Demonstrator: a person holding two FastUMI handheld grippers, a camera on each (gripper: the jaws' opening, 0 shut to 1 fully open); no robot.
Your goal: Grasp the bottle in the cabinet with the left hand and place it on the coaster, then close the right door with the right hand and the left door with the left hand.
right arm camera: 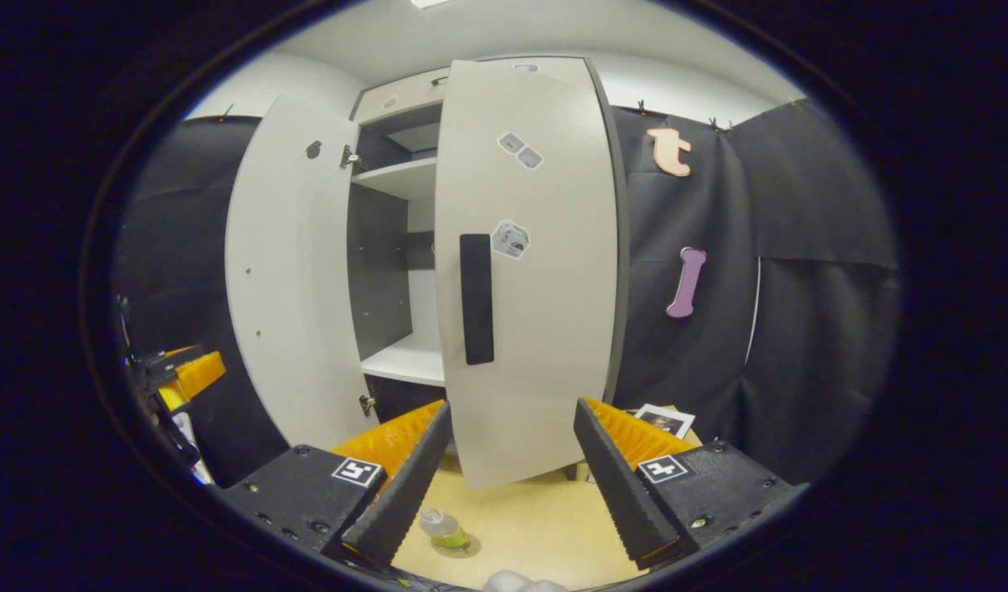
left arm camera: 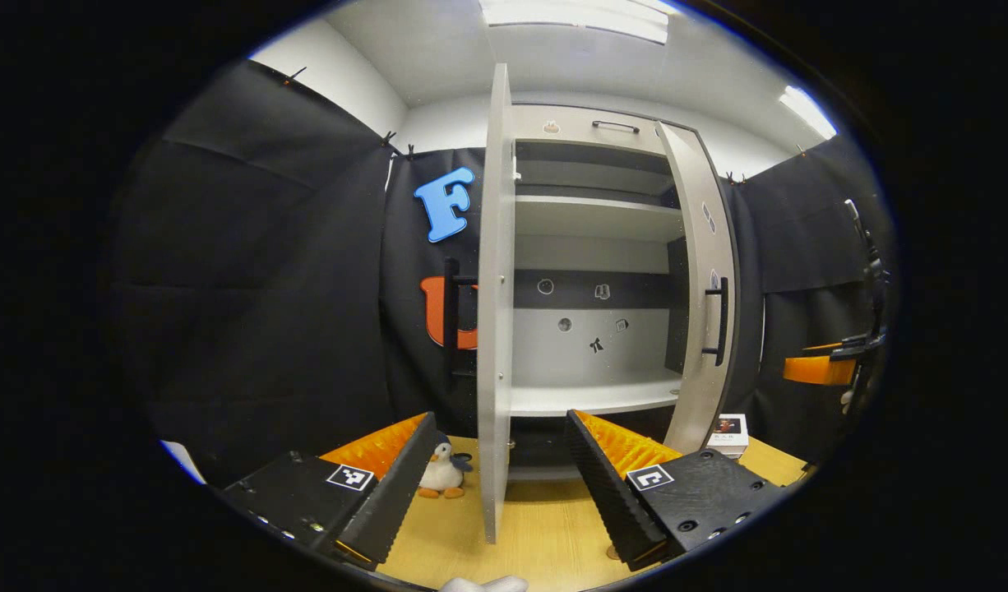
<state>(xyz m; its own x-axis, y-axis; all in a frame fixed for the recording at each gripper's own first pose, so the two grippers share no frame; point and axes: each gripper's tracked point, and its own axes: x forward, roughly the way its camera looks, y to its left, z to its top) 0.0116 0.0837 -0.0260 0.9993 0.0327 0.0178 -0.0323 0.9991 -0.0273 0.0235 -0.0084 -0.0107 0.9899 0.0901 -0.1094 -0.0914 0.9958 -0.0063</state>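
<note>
A small clear bottle [right arm camera: 441, 525] with green liquid stands on a round coaster [right arm camera: 450, 544] on the wooden table, low between the fingers of my right gripper [right arm camera: 512, 404], which is open and holds nothing. The cabinet's right door [right arm camera: 529, 271] with its black handle [right arm camera: 476, 299] hangs partly open just ahead of that gripper. The left door [left arm camera: 495, 329] stands wide open, edge-on in front of my left gripper [left arm camera: 500, 418], which is open and empty. Bare shelves [left arm camera: 594, 399] show inside the cabinet. The left gripper [right arm camera: 179, 374] also appears far left in the right gripper view.
A penguin plush [left arm camera: 443, 475] sits on the table [left arm camera: 545, 526] left of the left door. A small white box [left arm camera: 729, 434] lies at the foot of the right door [left arm camera: 701, 288]. The other gripper [left arm camera: 825, 368] hangs at the far right.
</note>
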